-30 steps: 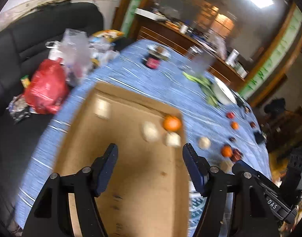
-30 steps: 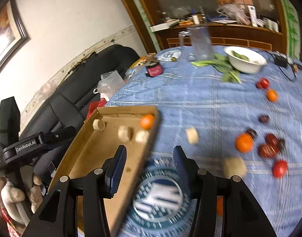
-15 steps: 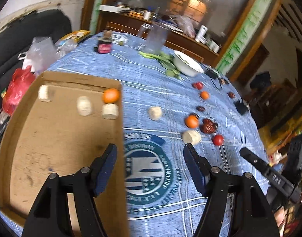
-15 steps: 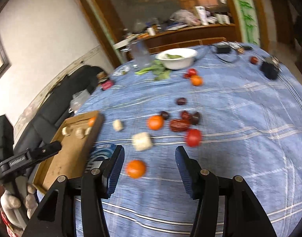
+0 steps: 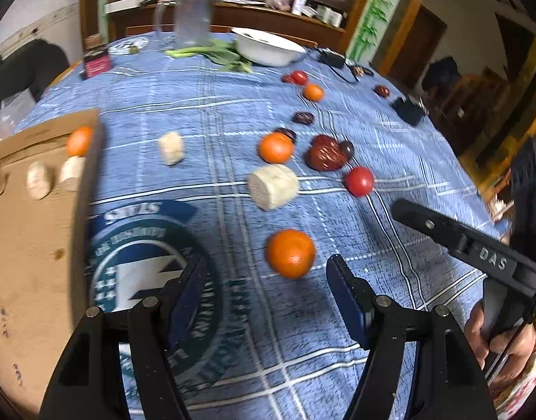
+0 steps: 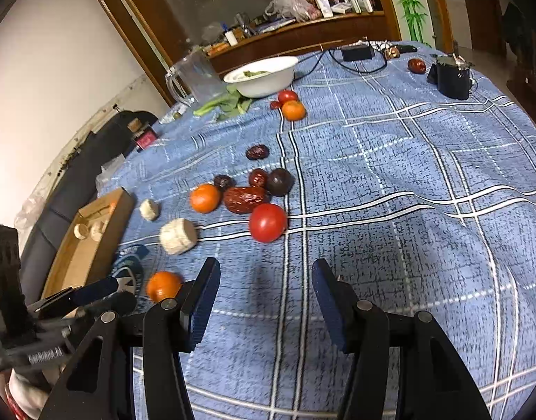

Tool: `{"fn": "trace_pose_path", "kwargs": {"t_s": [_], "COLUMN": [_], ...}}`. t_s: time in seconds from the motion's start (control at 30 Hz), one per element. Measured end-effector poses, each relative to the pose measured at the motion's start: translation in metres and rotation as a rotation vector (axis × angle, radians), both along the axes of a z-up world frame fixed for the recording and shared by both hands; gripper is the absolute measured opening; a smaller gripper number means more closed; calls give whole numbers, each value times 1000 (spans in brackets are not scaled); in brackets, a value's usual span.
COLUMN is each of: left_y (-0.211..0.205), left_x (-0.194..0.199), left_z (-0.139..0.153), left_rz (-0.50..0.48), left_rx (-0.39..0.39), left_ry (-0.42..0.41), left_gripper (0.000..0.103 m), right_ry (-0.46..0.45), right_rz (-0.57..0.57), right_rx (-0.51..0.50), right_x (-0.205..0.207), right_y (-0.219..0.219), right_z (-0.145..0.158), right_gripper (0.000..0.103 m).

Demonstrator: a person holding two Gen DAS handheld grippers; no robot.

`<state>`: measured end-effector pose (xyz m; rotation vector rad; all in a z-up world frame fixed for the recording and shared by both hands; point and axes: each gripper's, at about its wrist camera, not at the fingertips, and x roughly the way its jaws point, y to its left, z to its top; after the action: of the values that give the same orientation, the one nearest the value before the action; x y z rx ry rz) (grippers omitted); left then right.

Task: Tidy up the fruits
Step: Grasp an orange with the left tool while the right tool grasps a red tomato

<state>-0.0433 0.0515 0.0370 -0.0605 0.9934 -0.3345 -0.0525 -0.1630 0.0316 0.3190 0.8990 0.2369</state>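
Fruits lie scattered on the blue checked tablecloth point(image 6: 408, 175). My left gripper point(image 5: 268, 290) is open and low over the cloth, with a mandarin point(image 5: 290, 253) just ahead of its fingertips, untouched. Beyond lie a pale chunk point(image 5: 273, 185), another mandarin point(image 5: 275, 147), a red date point(image 5: 325, 157) and a tomato point(image 5: 359, 181). The cardboard tray point(image 5: 22, 245) at the left holds a mandarin point(image 5: 78, 140) and pale chunks point(image 5: 38, 183). My right gripper point(image 6: 264, 280) is open and empty, a short way before the tomato point(image 6: 268, 222). The left gripper point(image 6: 93, 294) shows beside the near mandarin point(image 6: 163, 285).
A white bowl point(image 6: 261, 75), leafy greens point(image 6: 229, 105) and a clear jug point(image 6: 194, 77) stand at the table's far side. A black box point(image 6: 452, 77), a cable and a charger point(image 6: 355, 52) lie at the far right. A dark sofa point(image 6: 75, 175) runs along the left.
Both views have swung right, off the cardboard tray and onto the loose fruits. The left gripper sank toward the near mandarin; the right one closed in on the tomato.
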Motion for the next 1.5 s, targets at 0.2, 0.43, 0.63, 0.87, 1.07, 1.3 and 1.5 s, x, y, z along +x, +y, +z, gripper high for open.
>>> {"fn": "trace_pose_path", "kwargs": {"t_s": [0.2, 0.43, 0.63, 0.87, 1.07, 1.3, 1.5], "left_y": [-16, -20, -19, -14, -28, -35, -30], "left_x": [14, 21, 20, 23, 19, 19, 19], "left_z": [-13, -18, -21, -23, -23, -24, -23], "left_rz": [-11, 11, 14, -1, -21, -61, -19], "left_rx": [-12, -11, -40, -107, -15, 12, 17], "left_ry": [19, -16, -69, -64, -85, -92, -95], "left_gripper": [69, 64, 53, 39, 39, 49, 30], "right_ry": [8, -25, -30, -37, -30, -49, -56], "right_rz": [16, -7, -1, 17, 30, 62, 64], "right_rx": [-25, -49, -40, -69, -94, -139, -139], "right_x": [21, 39, 44, 46, 47, 44, 43], "right_y": [5, 3, 3, 7, 12, 24, 25], "right_z": [-7, -9, -11, -12, -15, -15, -14], "right_gripper": [58, 58, 58, 58, 56, 43, 33]}}
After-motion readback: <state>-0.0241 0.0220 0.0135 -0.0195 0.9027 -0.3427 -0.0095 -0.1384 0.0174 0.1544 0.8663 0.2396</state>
